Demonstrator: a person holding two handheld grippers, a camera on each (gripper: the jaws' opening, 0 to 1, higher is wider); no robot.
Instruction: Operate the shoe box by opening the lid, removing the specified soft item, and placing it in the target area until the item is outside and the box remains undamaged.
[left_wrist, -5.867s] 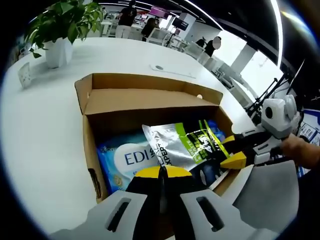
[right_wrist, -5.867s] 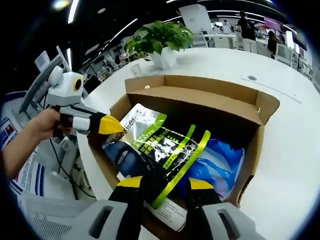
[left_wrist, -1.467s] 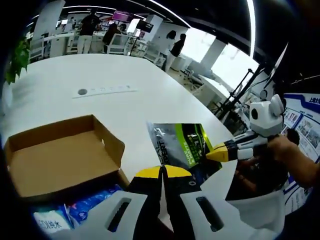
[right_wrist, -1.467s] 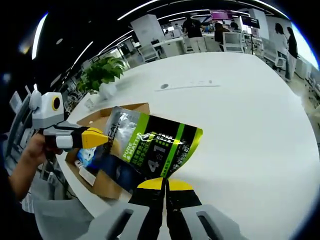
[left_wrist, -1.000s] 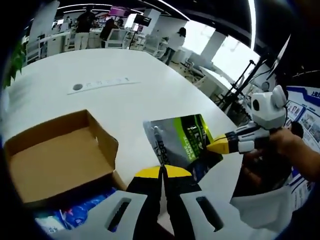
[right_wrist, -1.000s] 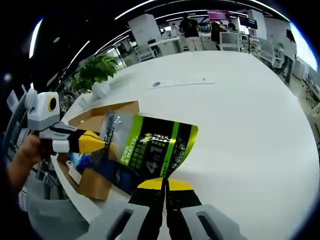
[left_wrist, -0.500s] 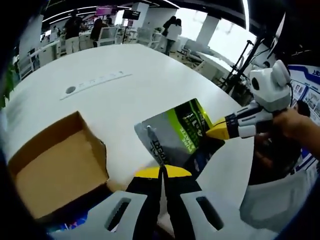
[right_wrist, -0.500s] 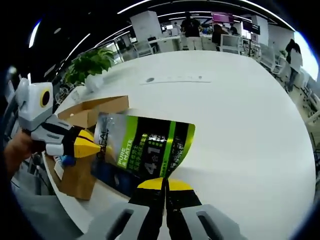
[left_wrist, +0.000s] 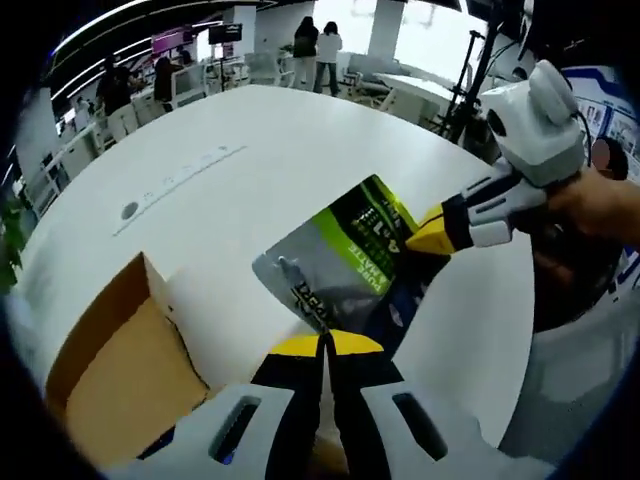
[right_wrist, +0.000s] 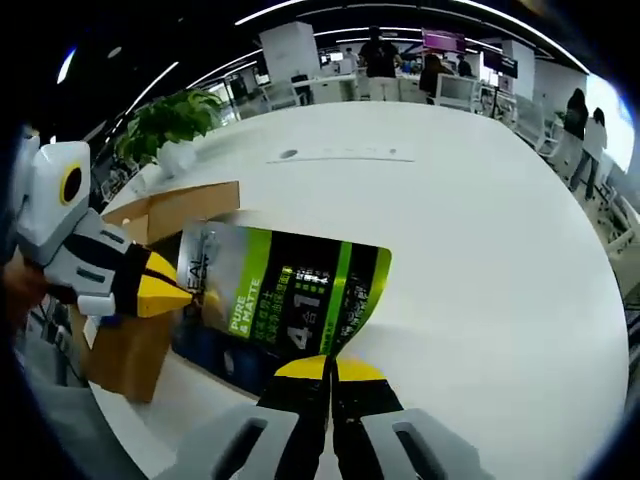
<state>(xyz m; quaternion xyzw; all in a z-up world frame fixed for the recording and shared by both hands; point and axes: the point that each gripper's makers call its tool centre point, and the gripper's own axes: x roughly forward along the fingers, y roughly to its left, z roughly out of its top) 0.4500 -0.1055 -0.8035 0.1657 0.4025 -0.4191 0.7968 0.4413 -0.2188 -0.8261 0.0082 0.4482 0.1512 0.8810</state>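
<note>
Hiding pouch (right_wrist: 290, 300) edges: both tongs clamped.

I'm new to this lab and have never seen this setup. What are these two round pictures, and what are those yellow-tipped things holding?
A person holds a two-jaw tool in each hand, and a camera rides on each. The left gripper shows at the bottom of its own view, with the right gripper entering from the right. In the right gripper view it is the reverse. Both are shut on one silver, green and black pouch, held above the white table. An open cardboard box sits on the table, and a potted plant stands further off.
</note>
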